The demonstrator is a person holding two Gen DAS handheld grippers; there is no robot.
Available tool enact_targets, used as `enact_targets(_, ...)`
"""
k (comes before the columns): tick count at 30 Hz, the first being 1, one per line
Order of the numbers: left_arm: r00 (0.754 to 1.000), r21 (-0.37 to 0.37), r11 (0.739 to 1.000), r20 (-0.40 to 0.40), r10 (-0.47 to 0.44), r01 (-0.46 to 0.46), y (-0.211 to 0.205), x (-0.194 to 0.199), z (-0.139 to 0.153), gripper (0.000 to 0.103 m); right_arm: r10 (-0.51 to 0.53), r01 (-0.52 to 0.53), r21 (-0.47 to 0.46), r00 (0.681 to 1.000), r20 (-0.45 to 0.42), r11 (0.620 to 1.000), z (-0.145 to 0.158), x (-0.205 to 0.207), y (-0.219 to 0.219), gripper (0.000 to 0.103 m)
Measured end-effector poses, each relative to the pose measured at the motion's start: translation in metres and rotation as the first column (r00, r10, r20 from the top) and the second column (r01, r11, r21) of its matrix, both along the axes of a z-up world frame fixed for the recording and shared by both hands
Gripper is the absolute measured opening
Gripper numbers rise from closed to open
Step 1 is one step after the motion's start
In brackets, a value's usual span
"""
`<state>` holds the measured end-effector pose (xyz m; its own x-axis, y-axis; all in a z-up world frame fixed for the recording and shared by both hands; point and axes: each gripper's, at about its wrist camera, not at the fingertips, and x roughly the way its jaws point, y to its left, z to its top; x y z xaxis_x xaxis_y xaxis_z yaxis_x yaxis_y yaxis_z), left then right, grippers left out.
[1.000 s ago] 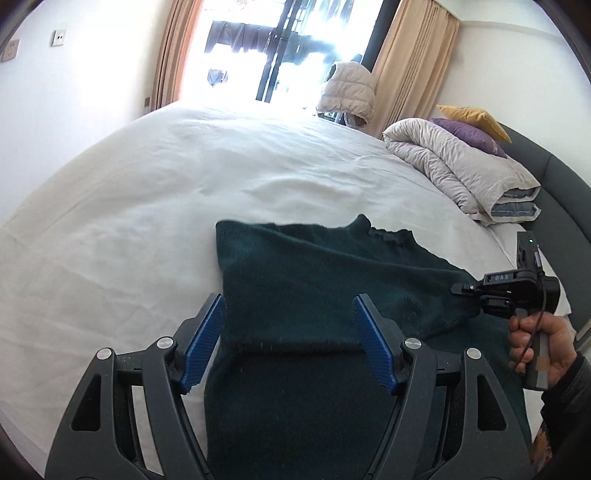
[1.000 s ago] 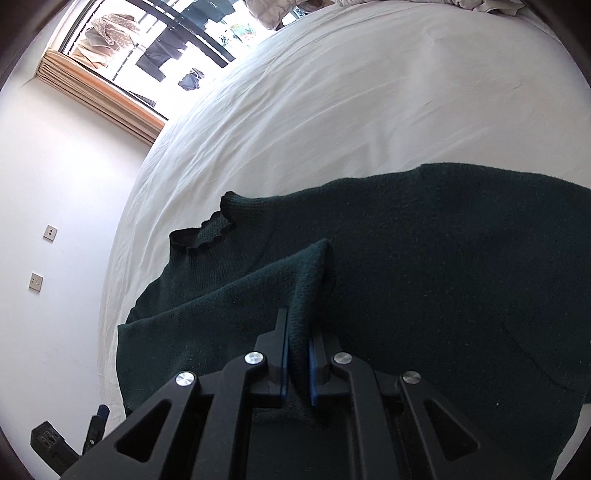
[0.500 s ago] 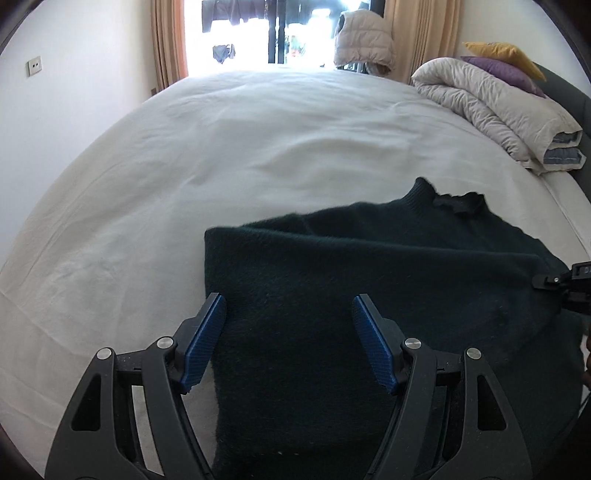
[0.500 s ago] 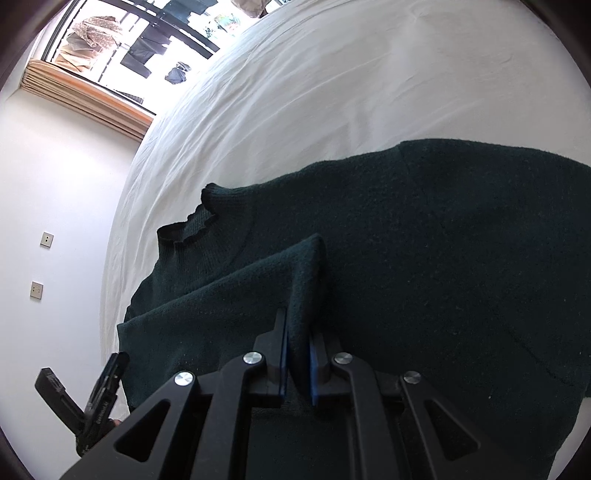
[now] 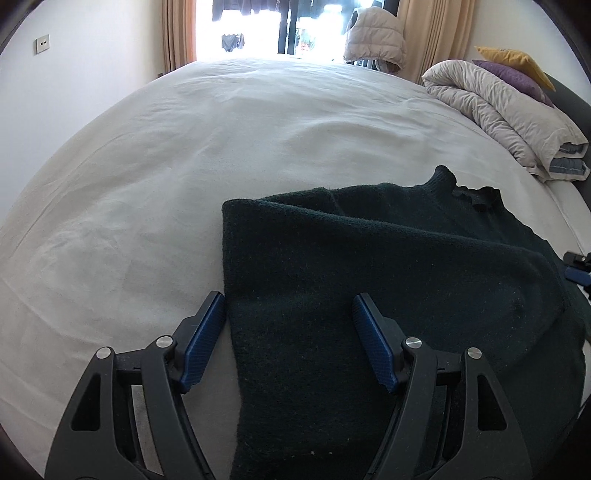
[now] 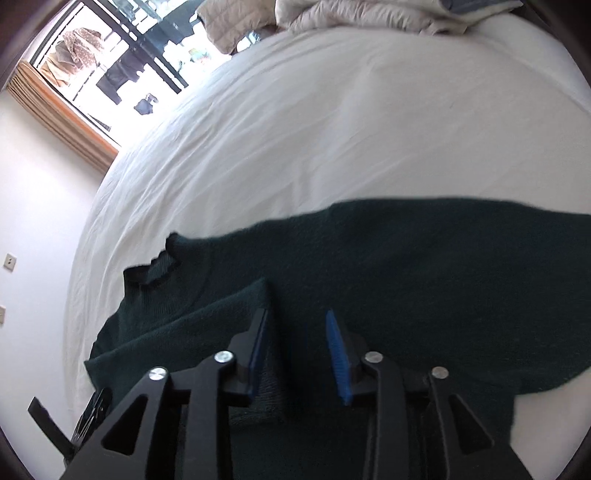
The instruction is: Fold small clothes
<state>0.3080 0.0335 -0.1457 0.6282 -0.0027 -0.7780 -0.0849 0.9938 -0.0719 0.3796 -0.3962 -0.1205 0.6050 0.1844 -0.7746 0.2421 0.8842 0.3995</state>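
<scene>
A dark green sweater lies flat on the white bed, collar towards the far right. My left gripper is open and hangs low over the sweater's left edge, with the knit under its right finger and bare sheet under its left one. In the right wrist view the sweater has one sleeve folded across its body. My right gripper is opening just above it; the sleeve lies by the left pad, and neither pad presses on it. The right gripper's tip shows at the left wrist view's right edge.
A rolled duvet with yellow and purple pillows sits at the bed's far right. A padded jacket hangs by the bright window. White sheet stretches left of and beyond the sweater. The left gripper's body shows at the lower left.
The right gripper's jaws, shut on the sleeve before, have parted and let it drop onto the sweater. The left gripper has come down closer to the sweater's left edge, still open.
</scene>
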Motion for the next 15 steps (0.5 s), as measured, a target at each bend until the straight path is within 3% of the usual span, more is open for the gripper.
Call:
enact_targets(3,1.000,0.019,1.000,-0.001,0.001,-0.001,-0.003,0.000,0.000,0.070,0.185,-0.193,0.109,0.980,0.079,0.975,0.010,-0.001,0.040,0.038)
enact_targets(6,1.000,0.016,1.000,0.000,0.000,0.000,-0.002,0.001,-0.001,0.070,0.372,-0.383,0.272,0.924,0.095,0.883,-0.010,0.006,0.086,0.038)
enact_targets(8,1.000,0.000,1.000,0.006,-0.003,0.003,0.001,0.001,-0.002,0.070,0.427,-0.423,0.296,0.903,0.054,0.856,-0.033,0.010,0.103,0.038)
enact_targets(9,1.000,-0.008,1.000,0.008,-0.004,0.004,0.002,0.001,-0.004,0.071,0.431,-0.417,0.295,0.902,0.021,0.859,-0.046,0.012,0.104,0.038)
enact_targets(10,1.000,-0.012,1.000,0.008,-0.004,0.004,0.003,0.001,-0.004,0.071,0.416,-0.398,0.316,0.909,0.009,0.861,-0.058,0.014,0.098,0.032)
enact_targets(11,1.000,-0.009,1.000,0.009,-0.004,0.004,0.002,0.001,-0.005,0.071,0.396,-0.381,0.355,0.917,0.033,0.854,-0.065,0.013,0.088,0.018)
enact_targets(13,1.000,-0.001,1.000,0.012,-0.004,0.004,0.001,0.001,-0.005,0.072,0.334,-0.320,0.417,0.942,0.041,0.851,-0.075,0.016,0.056,0.002)
enact_targets(15,1.000,0.002,1.000,0.015,-0.004,0.004,0.001,0.001,-0.006,0.072,0.235,-0.245,0.452,0.969,0.079,0.857,-0.079,0.016,0.013,0.000)
